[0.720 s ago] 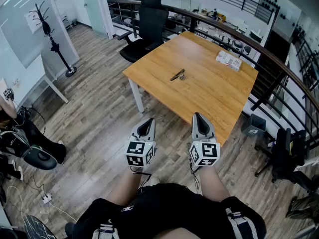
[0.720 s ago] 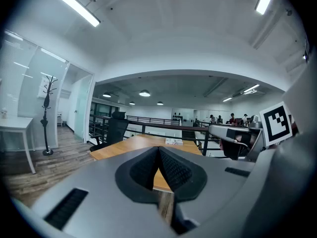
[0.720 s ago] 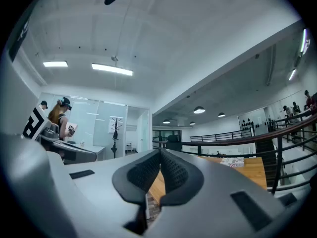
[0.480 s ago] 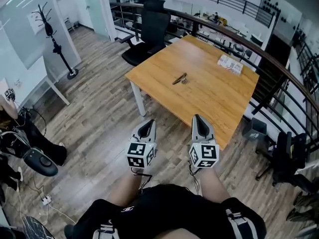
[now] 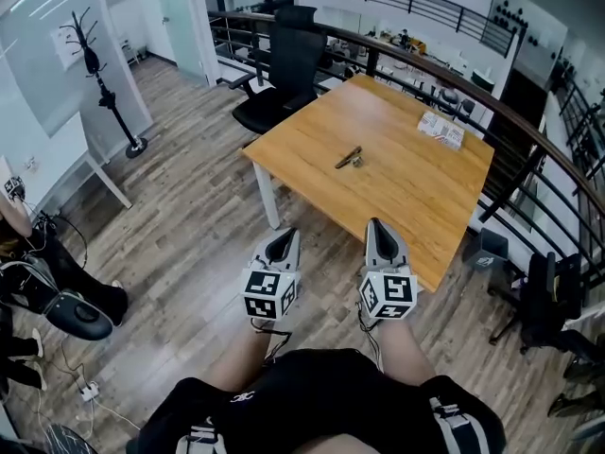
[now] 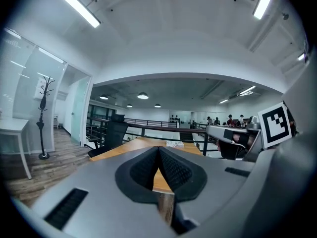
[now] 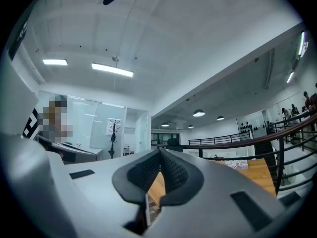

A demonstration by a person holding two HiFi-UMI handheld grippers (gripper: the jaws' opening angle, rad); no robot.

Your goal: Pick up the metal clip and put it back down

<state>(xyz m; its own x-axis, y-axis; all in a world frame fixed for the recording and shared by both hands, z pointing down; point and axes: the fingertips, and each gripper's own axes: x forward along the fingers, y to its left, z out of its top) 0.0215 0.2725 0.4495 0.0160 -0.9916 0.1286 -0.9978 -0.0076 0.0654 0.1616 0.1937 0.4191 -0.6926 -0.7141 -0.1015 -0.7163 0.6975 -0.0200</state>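
Observation:
The metal clip [image 5: 349, 158], dark with a small silver loop, lies near the middle of a square wooden table [image 5: 416, 197] in the head view. Both grippers hover over the floor well short of the table's near edge. My left gripper [image 5: 284, 235] is shut, tips touching, nothing between them. My right gripper [image 5: 376, 226] is shut and empty too, beside it to the right. In the left gripper view the pads [image 6: 158, 152] meet at their tips over the table's wood. The right gripper view shows the pads [image 7: 160, 155] meeting the same way. The clip shows in neither gripper view.
A white packet [image 5: 441, 129] lies at the table's far right corner. A black office chair [image 5: 282, 64] stands at the far left side. A dark railing [image 5: 529, 149] curves behind and right of the table. A coat stand [image 5: 104, 83] is far left, bags [image 5: 57, 291] on the floor.
The view has shifted slightly: the table and clip sit a little lower and further right in the frame. Both grippers keep their places, shut.

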